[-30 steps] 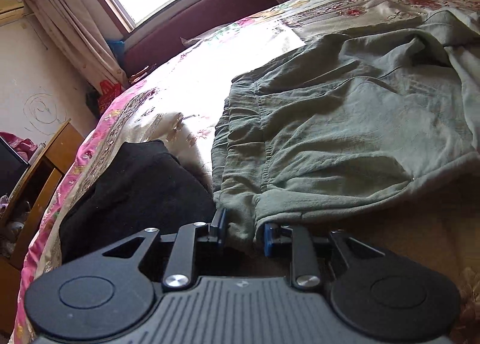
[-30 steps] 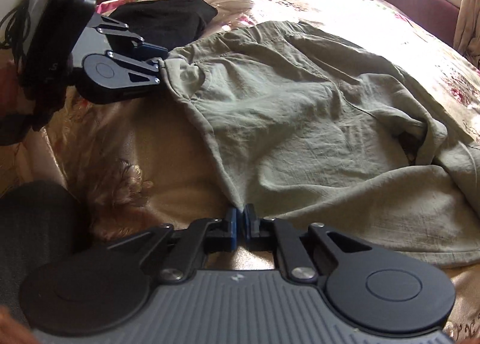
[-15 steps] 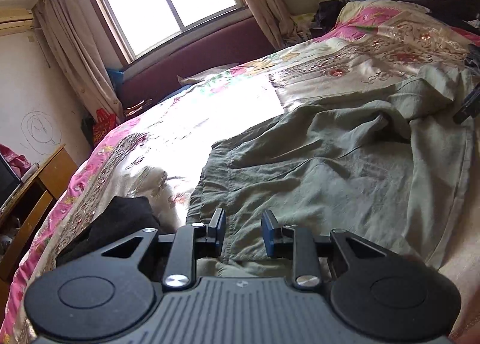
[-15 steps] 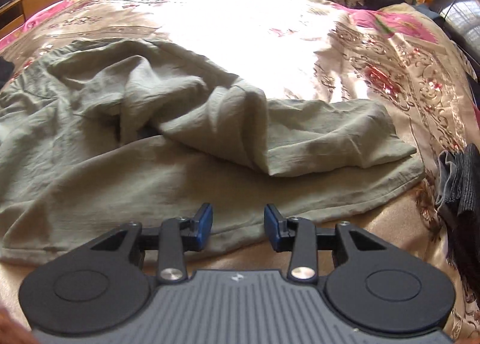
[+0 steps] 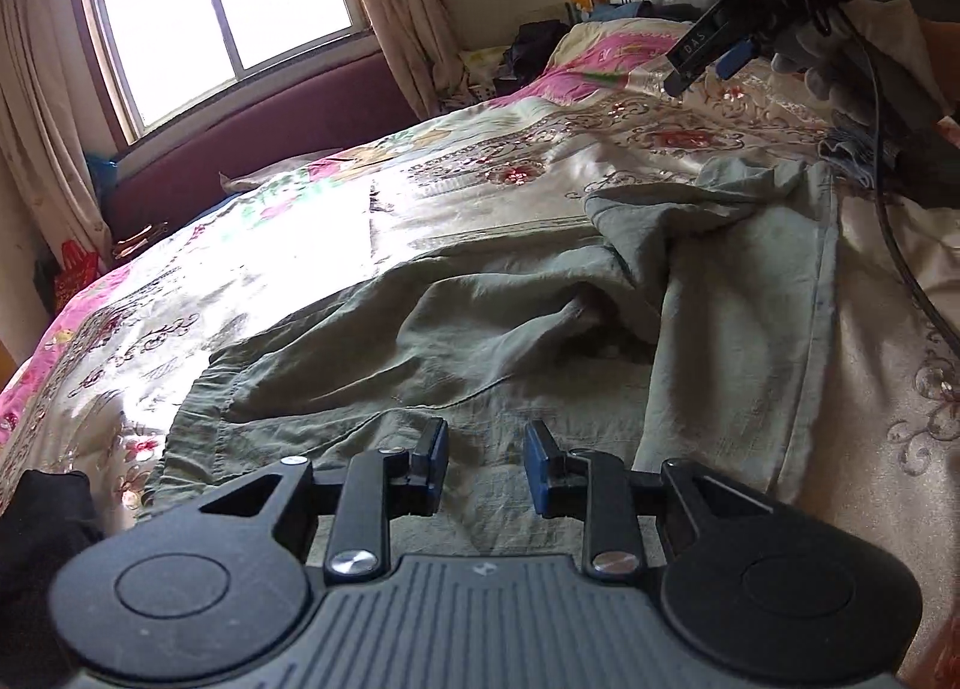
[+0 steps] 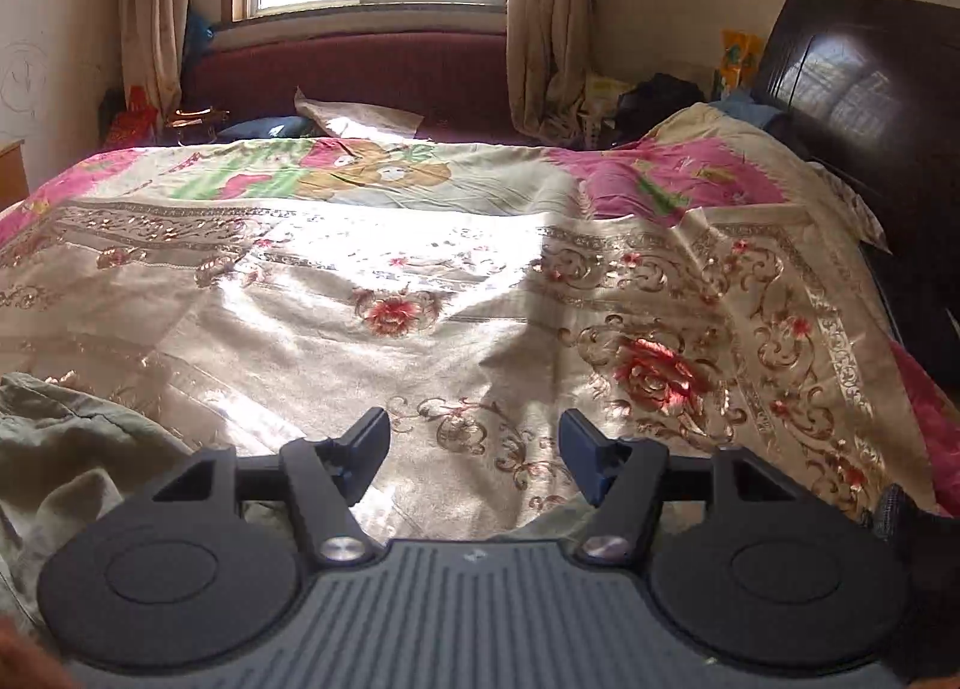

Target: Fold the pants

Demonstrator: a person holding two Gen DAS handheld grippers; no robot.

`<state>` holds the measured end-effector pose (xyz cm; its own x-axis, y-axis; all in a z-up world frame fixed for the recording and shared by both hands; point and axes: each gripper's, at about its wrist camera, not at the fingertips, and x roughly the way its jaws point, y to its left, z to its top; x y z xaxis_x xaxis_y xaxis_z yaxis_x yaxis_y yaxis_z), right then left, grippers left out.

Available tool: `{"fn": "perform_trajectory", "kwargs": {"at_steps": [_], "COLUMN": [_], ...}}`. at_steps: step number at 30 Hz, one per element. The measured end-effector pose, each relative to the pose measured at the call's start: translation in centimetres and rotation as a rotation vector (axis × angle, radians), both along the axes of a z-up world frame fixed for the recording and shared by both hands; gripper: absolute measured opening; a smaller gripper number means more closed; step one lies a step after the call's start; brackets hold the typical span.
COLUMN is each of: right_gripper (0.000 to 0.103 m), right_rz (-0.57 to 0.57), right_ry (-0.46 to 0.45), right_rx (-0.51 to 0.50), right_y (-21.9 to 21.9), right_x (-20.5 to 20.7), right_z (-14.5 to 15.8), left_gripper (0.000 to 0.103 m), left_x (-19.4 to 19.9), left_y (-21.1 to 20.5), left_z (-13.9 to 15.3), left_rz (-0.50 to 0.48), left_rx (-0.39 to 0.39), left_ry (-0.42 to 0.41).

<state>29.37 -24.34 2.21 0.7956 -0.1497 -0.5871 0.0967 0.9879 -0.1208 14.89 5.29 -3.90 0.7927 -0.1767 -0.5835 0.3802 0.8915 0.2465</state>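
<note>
After letting go of the green pants (image 5: 480, 329), lifted clear, right tool (image 6: 474, 443) opening empty, left tool (image 5: 486, 461) narrowly apart, gripping nothing: lengthwise fold seemingly laid.

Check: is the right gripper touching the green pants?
Apart. Right wrist view: the right gripper, jaws opening, has only bedspread between its fingers; the green pants lie off to the left.

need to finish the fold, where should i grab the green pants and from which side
Take the crumpled olive-green cotton pants at the ribbed elastic waistband on their left end, coming in low from the near left edge. That band is thick and lies flat on the floral satin bedspread, whereas the middle is bunched and loose.
</note>
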Motion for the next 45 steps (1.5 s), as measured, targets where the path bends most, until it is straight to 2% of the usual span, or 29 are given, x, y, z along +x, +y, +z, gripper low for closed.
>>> {"fn": "perform_trajectory", "kwargs": {"at_steps": [2,6,8,10,15,16,18,20,22,26,28,31,35,38,40,42,44,45], "right_gripper": [0.066,0.066,0.065,0.065,0.065,0.061,0.020,0.002,0.002,0.002,0.002,0.002,0.002,0.002,0.002,0.004,0.011,0.011], "right_rz": [-0.081,-0.273,-0.319,-0.335,-0.343,-0.342,-0.351,-0.337,-0.319,-0.283,-0.299,-0.369,-0.486,-0.602,-0.677,-0.677,-0.641,-0.623], "right_ry": [0.062,0.178,0.205,0.179,0.130,0.120,0.126,0.122,0.088,0.009,-0.016,-0.002,0.094,0.170,0.214,0.237,0.224,0.214], "right_rx": [0.002,0.162,0.233,0.275,0.274,0.276,0.277,0.364,0.408,0.398,0.404,0.404,0.380,0.356,0.387,0.391,0.321,0.288], "right_y": [-2.3,-7.8,-9.1,-9.5,-9.4,-9.5,-9.9,-10.8,-11.0,-11.0,-11.8,-13.3,-14.7,-16.5,-18.1,-18.1,-16.9,-16.3], "right_x": [-2.3,-6.3,-7.2,-7.2,-5.0,-4.6,-4.1,-4.2,-5.6,-10.0,-13.4,-18.4,-24.5,-27.8,-29.0,-29.1,-28.7,-28.7], "right_z": [-1.9,-6.1,-7.6,-8.3,-8.6,-8.7,-8.6,-8.1,-6.6,-2.0,0.5,2.0,0.1,-3.2,-5.4,-6.4,-5.5,-5.0], "left_gripper": [0.043,0.043,0.044,0.044,0.046,0.047,0.047,0.047,0.047,0.047,0.047,0.047,0.048,0.048,0.048,0.049,0.049,0.050], "left_x": [-0.4,-1.5,-1.9,-2.3,-3.0,-3.1,-3.3,-3.5,-3.6,-3.8,-4.1,-4.8,-5.9,-6.2,-6.5,-6.6,-6.8,-6.9], "left_y": [-0.3,-0.6,-1.0,-1.6,-3.2,-3.5,-4.0,-4.5,-4.9,-5.0,-5.1,-5.5,-6.1,-6.7,-6.7,-6.5,-5.5,-4.7], "left_z": [-0.5,-0.9,-1.0,-1.2,-2.0,-2.1,-2.4,-2.5,-2.3,-1.5,-1.0,-0.6,-1.3,-2.4,-2.6,-2.4,-1.9,-1.6], "left_rz": [-0.008,-0.030,-0.047,-0.062,-0.101,-0.107,-0.117,-0.130,-0.142,-0.156,-0.172,-0.199,-0.241,-0.257,-0.263,-0.246,-0.224,-0.205], "left_rx": [0.010,-0.005,-0.002,0.009,0.026,0.030,0.039,0.047,0.054,0.033,0.018,0.001,0.003,0.030,0.051,0.075,0.092,0.104], "left_ry": [0.002,0.030,0.038,0.051,0.087,0.090,0.099,0.095,0.084,0.068,0.060,0.054,0.071,0.104,0.099,0.093,0.079,0.074]}}
